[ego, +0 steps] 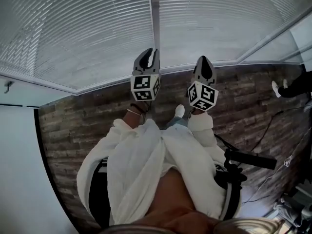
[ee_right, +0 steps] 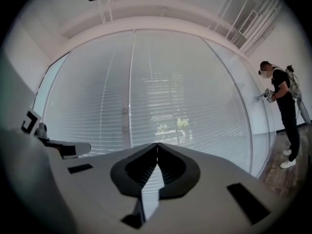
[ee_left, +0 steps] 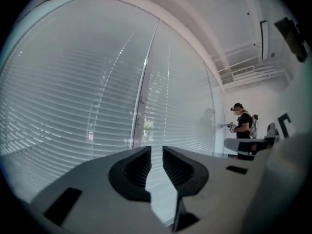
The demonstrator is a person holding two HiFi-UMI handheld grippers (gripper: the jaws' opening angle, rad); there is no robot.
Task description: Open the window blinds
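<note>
White slatted window blinds [ego: 87,28] hang lowered over the glass wall in front of me, split by a vertical frame post [ego: 155,13]. Both grippers point level at them, a short way off and touching nothing. My left gripper [ego: 149,52] sits just left of the post, its jaws a narrow gap apart with nothing between them [ee_left: 156,149]. My right gripper [ego: 204,58] is beside it to the right, shut, tips meeting on nothing [ee_right: 157,144]. The slats [ee_left: 73,106] are mostly closed; greenery shows faintly through the blinds [ee_right: 170,91] low down.
Another person [ee_right: 285,106] stands at the window wall far to the right; their white shoe [ego: 278,87] is on the dark wood floor [ego: 78,126]. A white wall [ego: 19,169] runs along my left. Cables and black gear [ego: 248,158] lie at the right.
</note>
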